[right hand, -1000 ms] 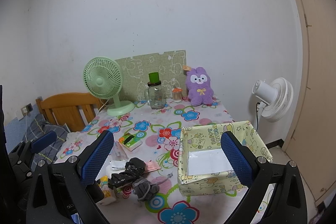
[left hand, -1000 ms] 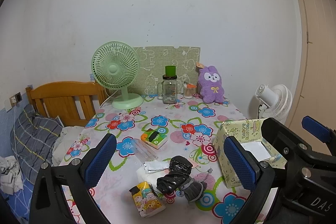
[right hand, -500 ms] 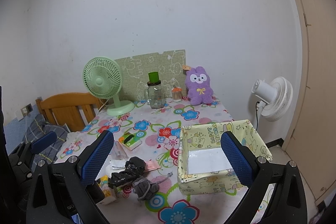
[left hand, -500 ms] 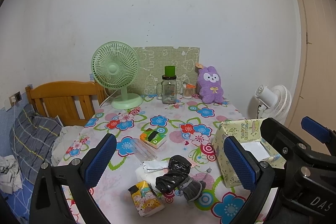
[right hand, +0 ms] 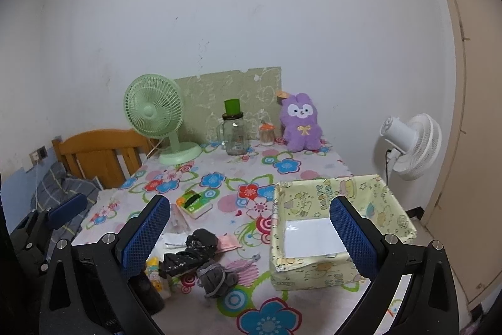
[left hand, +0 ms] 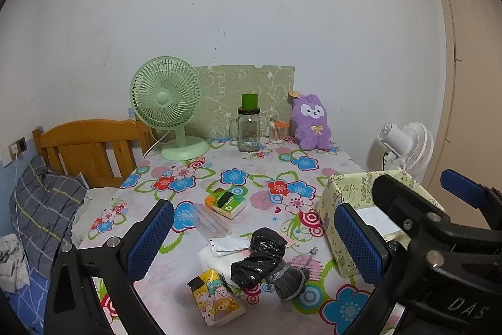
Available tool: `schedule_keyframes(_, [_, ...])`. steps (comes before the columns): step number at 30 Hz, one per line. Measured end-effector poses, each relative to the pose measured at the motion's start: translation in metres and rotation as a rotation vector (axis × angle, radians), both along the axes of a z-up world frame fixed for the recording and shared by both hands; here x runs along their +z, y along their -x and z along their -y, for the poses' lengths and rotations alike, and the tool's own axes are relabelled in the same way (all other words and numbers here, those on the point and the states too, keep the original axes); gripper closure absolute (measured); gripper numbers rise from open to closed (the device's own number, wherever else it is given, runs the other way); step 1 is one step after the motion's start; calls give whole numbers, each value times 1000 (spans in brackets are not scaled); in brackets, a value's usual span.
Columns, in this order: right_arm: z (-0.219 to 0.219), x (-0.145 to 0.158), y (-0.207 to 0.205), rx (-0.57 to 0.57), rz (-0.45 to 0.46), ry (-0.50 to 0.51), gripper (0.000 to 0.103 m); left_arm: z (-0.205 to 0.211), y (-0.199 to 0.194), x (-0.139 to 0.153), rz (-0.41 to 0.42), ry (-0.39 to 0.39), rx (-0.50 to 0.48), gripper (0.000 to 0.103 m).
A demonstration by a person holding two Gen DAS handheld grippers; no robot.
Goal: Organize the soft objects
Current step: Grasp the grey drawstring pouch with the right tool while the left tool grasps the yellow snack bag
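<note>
A crumpled black plastic bag [left hand: 262,259] [right hand: 191,255] lies on the flowered tablecloth beside a grey fabric pouch [left hand: 288,280] [right hand: 218,277]. A yellow cartoon tissue pack [left hand: 216,300] lies at the near edge, and a green tissue pack [left hand: 225,201] [right hand: 194,202] sits further back. A purple plush rabbit [left hand: 310,123] [right hand: 300,123] leans at the wall. The yellow patterned fabric box [right hand: 332,209] [left hand: 348,187] stands at the right, holding only a white liner. My left gripper [left hand: 254,244] and right gripper [right hand: 251,236] both hover open above the near edge, holding nothing.
A green desk fan [left hand: 168,112], a glass jar with a green cup [left hand: 248,127] and a small orange-lidded jar [left hand: 276,131] stand at the back. A wooden bed headboard [left hand: 91,146] is to the left, a white floor fan [right hand: 411,146] to the right.
Both views have drifted very slightly; the objects on the table have not moved and both grippers stay open.
</note>
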State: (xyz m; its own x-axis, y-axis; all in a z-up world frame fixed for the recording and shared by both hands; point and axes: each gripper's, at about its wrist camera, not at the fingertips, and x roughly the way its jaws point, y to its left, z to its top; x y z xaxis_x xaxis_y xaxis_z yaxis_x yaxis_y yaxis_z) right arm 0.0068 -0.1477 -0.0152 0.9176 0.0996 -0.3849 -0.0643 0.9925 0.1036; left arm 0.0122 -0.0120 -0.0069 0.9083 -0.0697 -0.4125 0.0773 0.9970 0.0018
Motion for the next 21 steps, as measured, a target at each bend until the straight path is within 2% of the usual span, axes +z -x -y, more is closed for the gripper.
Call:
schedule_keyframes(11, [-16,-27,-25,68,-57,3,0,-11,-15,-34,-53,9,-28,1])
schedule_keyframes(21, [-33,-59,-41,111,-122,-27,0,-18,-29,-67,-135,13,-38,1])
